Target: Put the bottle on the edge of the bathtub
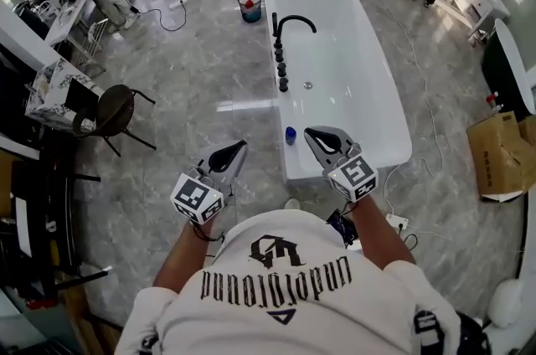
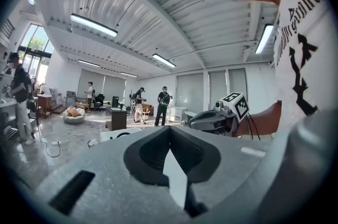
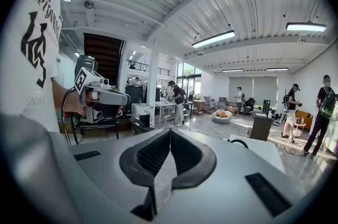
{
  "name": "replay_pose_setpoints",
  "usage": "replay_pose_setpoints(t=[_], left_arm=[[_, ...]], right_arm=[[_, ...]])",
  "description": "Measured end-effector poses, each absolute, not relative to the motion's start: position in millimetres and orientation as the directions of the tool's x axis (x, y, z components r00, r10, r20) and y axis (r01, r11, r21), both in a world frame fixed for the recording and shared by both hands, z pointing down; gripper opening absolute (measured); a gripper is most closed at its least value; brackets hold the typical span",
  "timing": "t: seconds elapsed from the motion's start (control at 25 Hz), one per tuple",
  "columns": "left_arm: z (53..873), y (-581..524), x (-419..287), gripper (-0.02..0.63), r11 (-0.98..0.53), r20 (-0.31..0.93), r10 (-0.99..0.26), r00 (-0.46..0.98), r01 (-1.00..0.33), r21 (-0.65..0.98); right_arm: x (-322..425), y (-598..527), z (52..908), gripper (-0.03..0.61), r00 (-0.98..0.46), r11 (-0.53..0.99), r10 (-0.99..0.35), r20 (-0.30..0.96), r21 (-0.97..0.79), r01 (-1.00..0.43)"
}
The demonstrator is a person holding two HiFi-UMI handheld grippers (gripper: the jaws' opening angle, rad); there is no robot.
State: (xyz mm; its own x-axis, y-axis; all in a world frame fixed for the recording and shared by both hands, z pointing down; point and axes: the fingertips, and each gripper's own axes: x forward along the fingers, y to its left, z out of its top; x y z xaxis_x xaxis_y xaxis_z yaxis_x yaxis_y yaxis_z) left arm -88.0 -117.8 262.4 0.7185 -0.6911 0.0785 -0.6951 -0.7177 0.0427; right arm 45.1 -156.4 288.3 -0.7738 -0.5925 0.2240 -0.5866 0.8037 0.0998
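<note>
A small blue bottle stands at the left rim of the white bathtub, near its front corner. My left gripper is held over the floor, left of the bottle and short of the tub. It is shut and holds nothing. My right gripper hovers just right of the bottle, over the tub's near end, also shut and holding nothing. In the left gripper view the jaws meet at the tip, with the right gripper beside them. The right gripper view shows its shut tip and the left gripper.
A black faucet and knobs stand along the tub's left rim. A bucket sits on the floor to the left, and a black chair further left. A cardboard box lies to the right, a power strip by my feet. People stand at the back.
</note>
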Motion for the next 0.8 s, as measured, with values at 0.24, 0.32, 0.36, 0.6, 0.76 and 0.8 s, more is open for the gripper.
replay_pose_setpoints(t=[0.24,0.32,0.36,0.6,0.76,0.8], left_arm=[[271.2,-79.2,-123.1,0.014,-0.739,0.088,-0.667,0.740,-0.672,0.052],[277.6,-67.9,-132.0,0.014,-0.742,0.095,-0.662,0.743,-0.668,0.053],[279.8,-62.1,-136.2,0.014,-0.743,0.098,-0.661,0.744,-0.667,0.055],[281.2,-30.6,-153.1,0.014,-0.774,0.093,-0.625,0.775,-0.631,0.054],[284.6,-10.1,-162.8,0.014,-0.794,0.097,-0.598,0.795,-0.605,0.063],[286.3,-5.4,-164.7,0.014,-0.797,0.097,-0.594,0.799,-0.601,0.066]], right_arm=[[13.2,-130.3,286.0,0.015,-0.759,0.789,-0.612,0.224,0.108,-0.604],[7.6,-117.6,286.9,0.015,-0.750,0.780,-0.623,0.222,0.111,-0.616],[4.8,-110.6,287.4,0.015,-0.746,0.776,-0.628,0.223,0.112,-0.620],[-14.1,-71.0,291.3,0.015,-0.722,0.755,-0.652,0.232,0.108,-0.647],[-23.5,-45.7,293.9,0.015,-0.704,0.739,-0.668,0.242,0.103,-0.666],[-24.9,-39.3,295.1,0.015,-0.700,0.736,-0.671,0.245,0.103,-0.669]])
